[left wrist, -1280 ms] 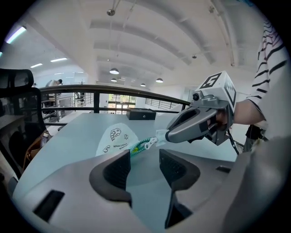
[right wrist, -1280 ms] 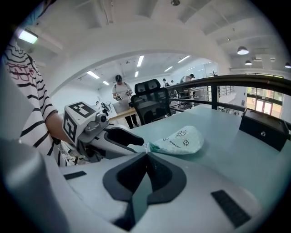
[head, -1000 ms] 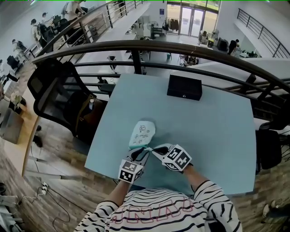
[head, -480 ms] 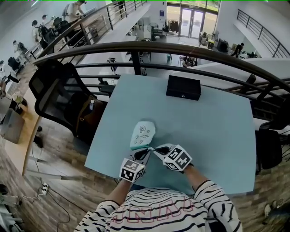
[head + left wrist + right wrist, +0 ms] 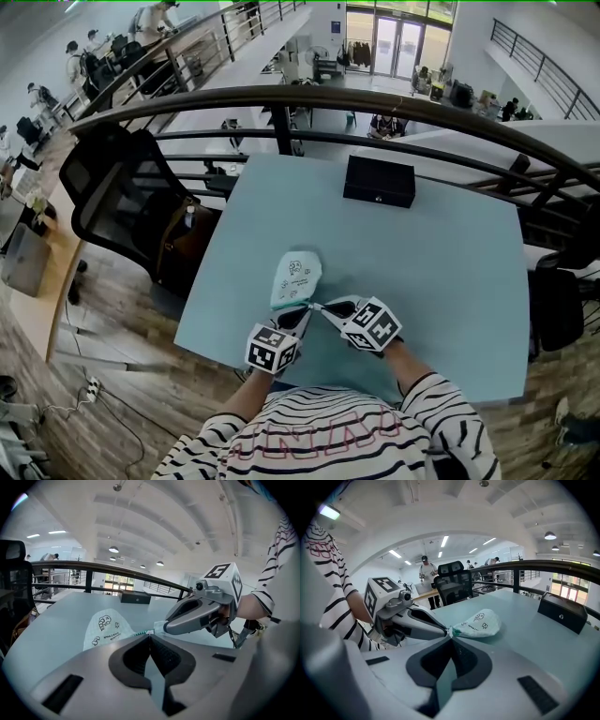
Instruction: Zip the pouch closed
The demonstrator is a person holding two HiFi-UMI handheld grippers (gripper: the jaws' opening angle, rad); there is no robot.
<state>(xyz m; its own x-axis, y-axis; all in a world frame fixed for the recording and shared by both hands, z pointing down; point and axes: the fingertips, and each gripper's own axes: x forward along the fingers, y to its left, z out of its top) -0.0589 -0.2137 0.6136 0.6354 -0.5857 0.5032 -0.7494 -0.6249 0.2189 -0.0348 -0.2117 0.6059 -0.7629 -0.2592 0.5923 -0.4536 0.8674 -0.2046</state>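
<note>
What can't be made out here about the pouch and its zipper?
- Zipper pull: in the left gripper view, the left gripper's shut tips cover it; whether they pinch pull or fabric is unclear.
- How far the pouch is zipped: too small in the head view; the gripper views show only a short run of zipper teeth.
- Printed text on it: too small in every view.

I have two grippers: my left gripper (image 5: 302,313) and my right gripper (image 5: 321,307). One pouch (image 5: 294,278) is at their tips. One black box (image 5: 379,181) sits far past them on one table (image 5: 450,281). One black chair (image 5: 112,197) stands past my left gripper, with one brown bag (image 5: 183,239).
</note>
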